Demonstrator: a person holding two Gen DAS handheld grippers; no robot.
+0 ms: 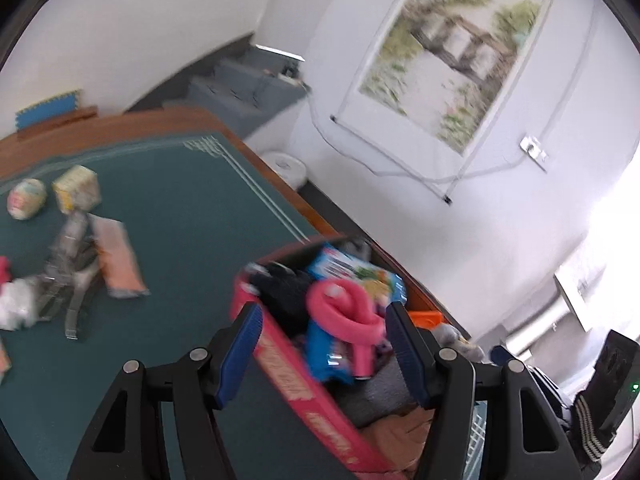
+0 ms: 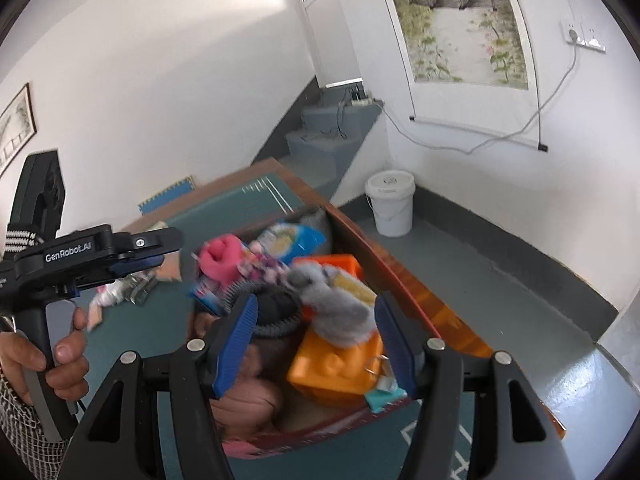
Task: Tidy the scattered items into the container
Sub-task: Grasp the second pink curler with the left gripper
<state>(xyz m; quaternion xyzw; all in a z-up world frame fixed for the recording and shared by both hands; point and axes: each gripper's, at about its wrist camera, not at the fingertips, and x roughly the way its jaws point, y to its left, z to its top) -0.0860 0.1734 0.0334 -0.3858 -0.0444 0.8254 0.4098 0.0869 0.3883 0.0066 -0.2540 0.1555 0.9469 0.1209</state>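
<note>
Container [image 1: 304, 392] at the tabletop [image 1: 180, 208] edge brims already — box [image 1: 77, 189], ball [image 1: 26, 199], packets [image 1: 119, 258] remain; both jaws gape, empty.

White plastic bucket [image 2: 390, 203] with lid and wire handle stands on grey floor, just beside the table's far corner. Landscape scroll painting [image 2: 456, 20] hangs on white wall [image 2: 180, 80]. Grey cable [image 2: 560, 92] runs from double wall socket [image 2: 584, 36] across the scroll's lower rod. Grey stairs [image 2: 324, 136] rise behind the table. Blue foam mat [image 1: 48, 108] leans at the table's far edge. Framed picture [image 2: 16, 128] on left wall.
</note>
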